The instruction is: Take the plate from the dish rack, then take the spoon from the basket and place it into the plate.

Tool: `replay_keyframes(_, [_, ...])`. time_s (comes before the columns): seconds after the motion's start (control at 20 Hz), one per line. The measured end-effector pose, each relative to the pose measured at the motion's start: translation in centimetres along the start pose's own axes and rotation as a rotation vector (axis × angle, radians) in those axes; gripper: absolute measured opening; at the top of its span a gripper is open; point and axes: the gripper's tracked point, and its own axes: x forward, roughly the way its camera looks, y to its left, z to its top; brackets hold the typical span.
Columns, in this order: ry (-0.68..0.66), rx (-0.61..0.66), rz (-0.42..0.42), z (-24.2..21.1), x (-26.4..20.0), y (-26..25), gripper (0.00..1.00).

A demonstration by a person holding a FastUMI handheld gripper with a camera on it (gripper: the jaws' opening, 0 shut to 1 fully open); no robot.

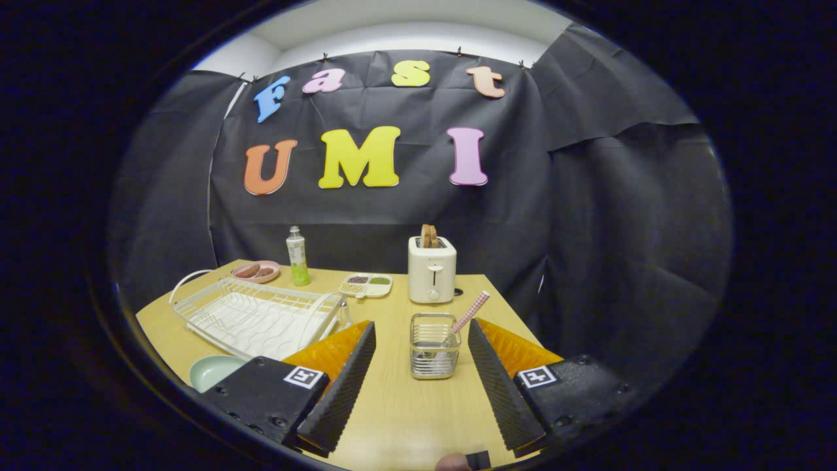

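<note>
Your gripper (422,340) stands wide open above the wooden table (399,418), its two fingers spread apart with nothing held between them. Between the fingertips, a little ahead of them, you have the small wire basket (433,345). It stands upright on the table, and the spoon (465,318) leans in it, its checked handle tilted up and out toward your right finger.

Off to the left of your left finger lies the pale green plate (210,371), flat on the table just in front of the white dish rack (258,315). You can see part of the plate past the finger's body. No dishes stand in the rack.

Beyond the basket stands a white toaster (431,269) with slices of toast (429,236) sticking out of its top. Left of it sits a divided snack tray (366,284), then a green bottle (297,256), and a pink dish (256,271) with food on it at the far corner of the rack.
</note>
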Motion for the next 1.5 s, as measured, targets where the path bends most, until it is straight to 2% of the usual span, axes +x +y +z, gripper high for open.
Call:
replay_keyframes(0.45, [0.030,0.077,0.039,-1.0,9.3,-5.3,0.92])
replay_keyframes(0.75, [0.077,0.111,0.078,-1.6,13.7,-6.4,0.74])
replay_keyframes(0.8, [0.089,0.120,0.079,-1.8,14.3,-6.5,0.68])
replay_keyframes(1.0, [0.099,0.131,0.107,-1.9,15.6,-5.9,0.56])
replay_keyframes(1.05, [0.098,0.137,0.112,-1.8,15.6,-5.7,0.53])
replay_keyframes(1.1, [0.096,0.149,0.112,-1.7,15.6,-5.7,0.40])
replay_keyframes(1.15, [0.091,0.161,0.131,-1.4,14.9,-5.3,0.33])
replay_keyframes(1.35, [0.093,0.176,0.185,-1.0,13.5,-3.3,0.22])
replay_keyframes(1.5, [0.101,0.170,0.191,-0.8,13.0,-2.4,0.14])
